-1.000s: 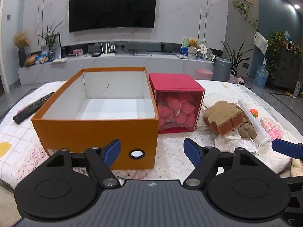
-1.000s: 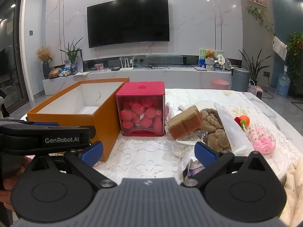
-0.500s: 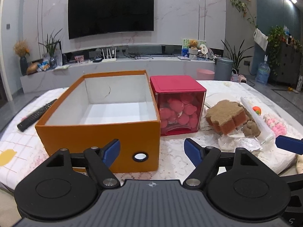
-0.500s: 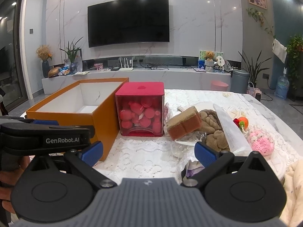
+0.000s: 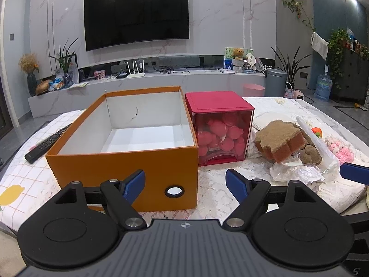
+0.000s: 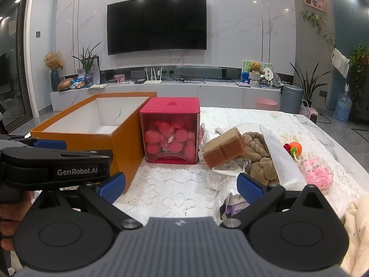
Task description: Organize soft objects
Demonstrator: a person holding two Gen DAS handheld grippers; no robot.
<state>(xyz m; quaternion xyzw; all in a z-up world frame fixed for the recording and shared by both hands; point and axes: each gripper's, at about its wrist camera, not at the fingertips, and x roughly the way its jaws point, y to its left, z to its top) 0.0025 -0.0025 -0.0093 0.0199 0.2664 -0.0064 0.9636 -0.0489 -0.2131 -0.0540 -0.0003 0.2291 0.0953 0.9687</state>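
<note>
Tabletop (image 6: 265, 117) w/ lace cloth carries everything. Biggest item: orange box (image 5: 129, 147), open top, nothing inside, left of centre. Touching or just beside its right wall is the red bin (image 5: 219, 124), lid on, full of pink round things. Right of that is the soft pile: sponge (image 6: 224, 149) tilted on crinkly plastic (image 5: 293, 173), brown plush (image 6: 258, 159) behind and under it, white tube pack (image 6: 281, 159) leaning across, pink knit (image 6: 317, 173) and a small orange toy (image 6: 294, 147) further right.

Left claw (image 5: 185, 182) gapes wide, nothing in it, low in front of the box's near wall. Right claw (image 6: 181, 187) also spread wide and bare, near the pile's front edge.

Risks, imo: sponge sits on loose plastic, so a grab could snag the wrap and drag the pile along. The tube pack lies over the plush, so pulling the plush first prob tips it off. Left claw is close to the box wall; a push fwd could shove the box into the bin. Small knit bits near the right edge could get knocked off.
</note>
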